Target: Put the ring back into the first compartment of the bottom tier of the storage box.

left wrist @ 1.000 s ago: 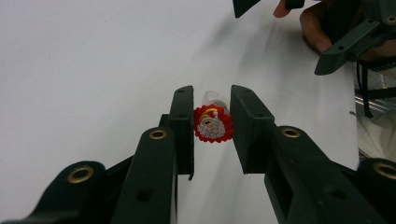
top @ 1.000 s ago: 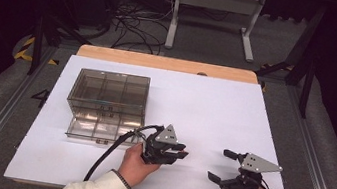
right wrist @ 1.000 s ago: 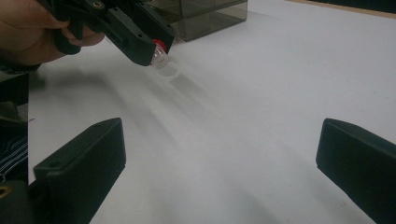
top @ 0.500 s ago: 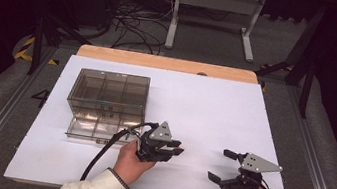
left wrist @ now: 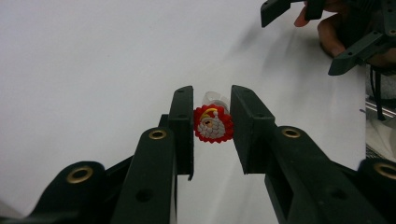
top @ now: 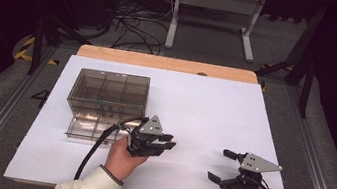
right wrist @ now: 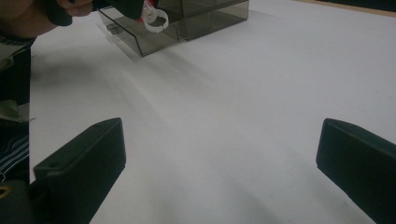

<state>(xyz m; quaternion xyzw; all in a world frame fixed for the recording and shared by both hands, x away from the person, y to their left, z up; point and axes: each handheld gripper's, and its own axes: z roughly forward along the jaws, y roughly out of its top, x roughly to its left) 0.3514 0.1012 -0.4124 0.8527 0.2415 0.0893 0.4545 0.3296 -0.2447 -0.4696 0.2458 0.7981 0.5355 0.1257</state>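
The left gripper [left wrist: 212, 126], matt black plastic with brass-coloured rivets, has its flat jaws closed narrowly on a small round red ornament [left wrist: 213, 124] with a scalloped edge, a grey-white beaded face and a clear plastic ring behind it. The ornament hangs pinched between the pads, clear of the sheet below. In the high view this gripper [top: 168, 142] carries a grey three-cornered plate, and a thick black cable trails back past the cream sleeve.

Just behind it and to its left sits a smoky transparent plastic organiser box [top: 109, 88] with square compartments, its lower drawer [top: 93, 129] pulled out toward the person. Well off to its right, the right gripper [top: 223, 166] rests low with its jaws spread wide and nothing between them.

Everything lies on a smooth white sheet [top: 215, 106] over a pale wooden tabletop [top: 168, 63]. Beyond it the room is dark, with tangled cables and a grey metal stand [top: 214, 10] on the floor.
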